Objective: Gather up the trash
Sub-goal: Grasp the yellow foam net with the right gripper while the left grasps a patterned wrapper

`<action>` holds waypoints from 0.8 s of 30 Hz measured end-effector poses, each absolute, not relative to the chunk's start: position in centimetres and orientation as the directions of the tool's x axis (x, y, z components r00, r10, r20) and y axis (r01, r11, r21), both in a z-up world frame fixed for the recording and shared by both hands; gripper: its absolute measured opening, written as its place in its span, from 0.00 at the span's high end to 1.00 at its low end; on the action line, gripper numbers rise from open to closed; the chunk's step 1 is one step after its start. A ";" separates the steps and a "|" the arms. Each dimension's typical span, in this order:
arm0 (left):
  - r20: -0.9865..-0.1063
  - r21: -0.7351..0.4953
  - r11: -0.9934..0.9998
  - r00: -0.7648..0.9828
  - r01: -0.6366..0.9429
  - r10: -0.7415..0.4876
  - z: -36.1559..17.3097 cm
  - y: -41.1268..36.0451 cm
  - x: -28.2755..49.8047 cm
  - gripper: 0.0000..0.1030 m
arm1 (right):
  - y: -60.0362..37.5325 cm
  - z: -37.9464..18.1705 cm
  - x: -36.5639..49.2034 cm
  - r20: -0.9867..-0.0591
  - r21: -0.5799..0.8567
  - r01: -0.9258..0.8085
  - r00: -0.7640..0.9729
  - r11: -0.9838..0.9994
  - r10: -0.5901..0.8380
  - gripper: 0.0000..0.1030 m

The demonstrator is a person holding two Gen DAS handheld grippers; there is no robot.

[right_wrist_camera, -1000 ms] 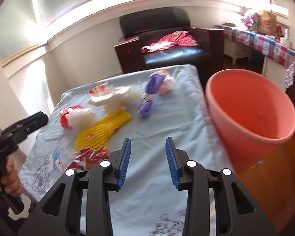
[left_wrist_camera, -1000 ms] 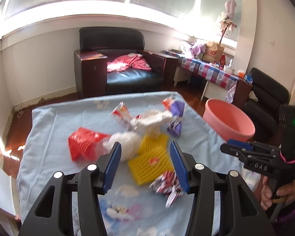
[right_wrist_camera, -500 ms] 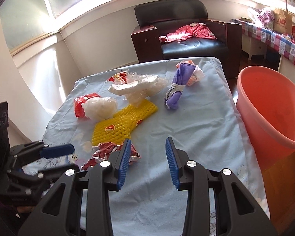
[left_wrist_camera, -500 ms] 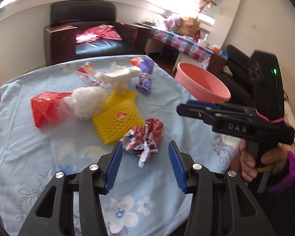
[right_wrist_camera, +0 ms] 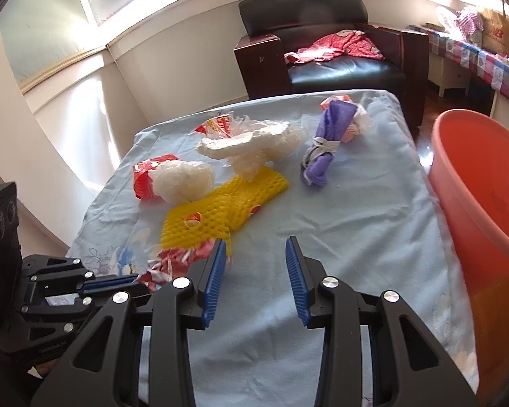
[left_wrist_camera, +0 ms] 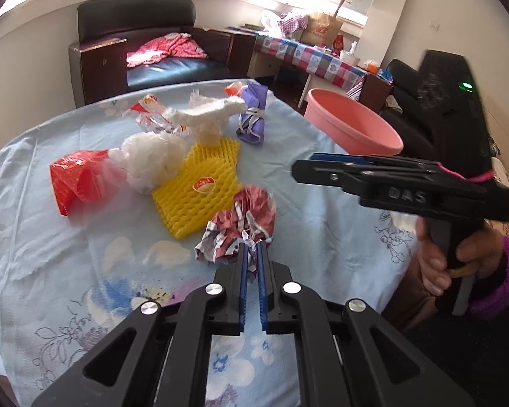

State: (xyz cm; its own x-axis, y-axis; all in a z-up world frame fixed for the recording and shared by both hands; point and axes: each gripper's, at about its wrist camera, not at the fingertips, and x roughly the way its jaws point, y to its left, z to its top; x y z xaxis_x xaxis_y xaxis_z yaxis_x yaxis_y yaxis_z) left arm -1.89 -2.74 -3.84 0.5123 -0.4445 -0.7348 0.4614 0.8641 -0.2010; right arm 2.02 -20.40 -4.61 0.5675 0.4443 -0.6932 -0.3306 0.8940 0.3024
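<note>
Hiding behind jaws: crumpled wrapper (right_wrist_camera: pixel 173 259)

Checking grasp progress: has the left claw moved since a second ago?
Yes. The left claw came back from the yellow foam net and shut on the crumpled wrapper.

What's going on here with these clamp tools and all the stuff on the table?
A person is clearing trash with a handheld gripper in each hand. The left gripper has closed on a crumpled red-and-white wrapper at the near side of the blue tablecloth. The right gripper hangs open over the cloth, holding nothing. A yellow foam net, white foam nets, a red bag and a purple bundle lie uncollected. The pink bucket stands beside the table.
</note>
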 end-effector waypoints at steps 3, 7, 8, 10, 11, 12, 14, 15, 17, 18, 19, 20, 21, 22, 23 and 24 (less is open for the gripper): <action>-0.731 -0.193 0.864 0.519 0.466 -0.443 -3.4 -1.8 -2.8 0.95 | -19.5 -4.9 2.8 -0.695 0.338 -0.348 0.535 0.874 0.481 0.64; -0.716 -0.214 0.875 0.539 0.434 -0.443 -2.8 0.2 -3.8 0.95 | -17.6 -6.0 3.8 -0.724 0.330 -0.369 0.491 0.869 0.484 0.64; -0.711 -0.220 0.882 0.551 0.417 -0.438 -2.6 0.9 -4.0 0.95 | -17.1 -6.2 3.9 -0.732 0.329 -0.373 0.479 0.867 0.484 0.64; -0.701 -0.233 0.892 0.568 0.388 -0.430 -2.3 1.7 -4.3 0.95 | -16.3 -6.7 4.0 -0.744 0.329 -0.384 0.456 0.863 0.487 0.64; -0.698 -0.242 0.897 0.576 0.370 -0.426 -2.2 2.3 -4.4 0.95 | -15.9 -6.9 4.0 -0.751 0.320 -0.389 0.451 0.864 0.482 0.64; -0.695 -0.249 0.901 0.583 0.355 -0.421 -2.2 2.7 -4.4 0.95 | -15.4 -7.1 4.0 -0.757 0.313 -0.396 0.445 0.863 0.479 0.64; -0.692 -0.259 0.908 0.592 0.330 -0.413 -2.1 3.4 -4.3 0.95 | -14.9 -7.2 4.1 -0.754 0.312 -0.408 0.443 0.858 0.484 0.64; -0.691 -0.262 0.909 0.595 0.323 -0.410 -2.1 3.6 -4.3 0.95 | -14.6 -7.3 4.1 -0.759 0.298 -0.410 0.446 0.862 0.474 0.64; -0.690 -0.267 0.911 0.598 0.315 -0.409 -2.0 3.9 -4.3 0.95 | -14.3 -7.4 4.1 -0.768 0.282 -0.410 0.446 0.868 0.460 0.64; -0.689 -0.267 0.911 0.599 0.315 -0.409 -2.0 3.9 -4.3 0.95 | -14.3 -7.5 4.0 -0.767 0.281 -0.409 0.447 0.868 0.460 0.66; -0.687 -0.267 0.911 0.600 0.315 -0.409 -2.0 3.9 -4.2 0.95 | -14.3 -7.5 3.9 -0.768 0.276 -0.411 0.450 0.869 0.456 0.79; -0.686 -0.268 0.910 0.601 0.316 -0.411 -2.0 3.9 -4.2 0.95 | -14.3 -7.4 3.8 -0.769 0.266 -0.414 0.453 0.871 0.450 0.87; -0.685 -0.268 0.910 0.602 0.317 -0.411 -2.0 3.9 -4.2 0.95 | -14.4 -7.3 3.6 -0.766 0.260 -0.417 0.460 0.871 0.449 0.88; -0.684 -0.267 0.910 0.603 0.317 -0.410 -2.0 3.8 -4.2 0.95 | -14.4 -7.1 3.4 -0.762 0.258 -0.421 0.465 0.870 0.451 0.94; -0.684 -0.267 0.910 0.603 0.317 -0.411 -2.0 3.8 -4.2 0.95 | -14.5 -6.9 3.2 -0.758 0.253 -0.426 0.471 0.868 0.452 0.94; -0.683 -0.267 0.910 0.604 0.317 -0.411 -1.9 3.7 -4.2 0.95 | -14.6 -6.6 3.0 -0.751 0.245 -0.433 0.480 0.867 0.453 0.94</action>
State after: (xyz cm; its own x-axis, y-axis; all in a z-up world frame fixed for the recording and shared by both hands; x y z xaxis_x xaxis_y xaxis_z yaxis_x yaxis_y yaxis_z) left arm -4.21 3.70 -1.90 0.6042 -0.4110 -0.6827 0.3175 0.9100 -0.2668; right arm 2.95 -14.61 -6.64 0.4804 0.4525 -0.7513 -0.4332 0.8672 0.2454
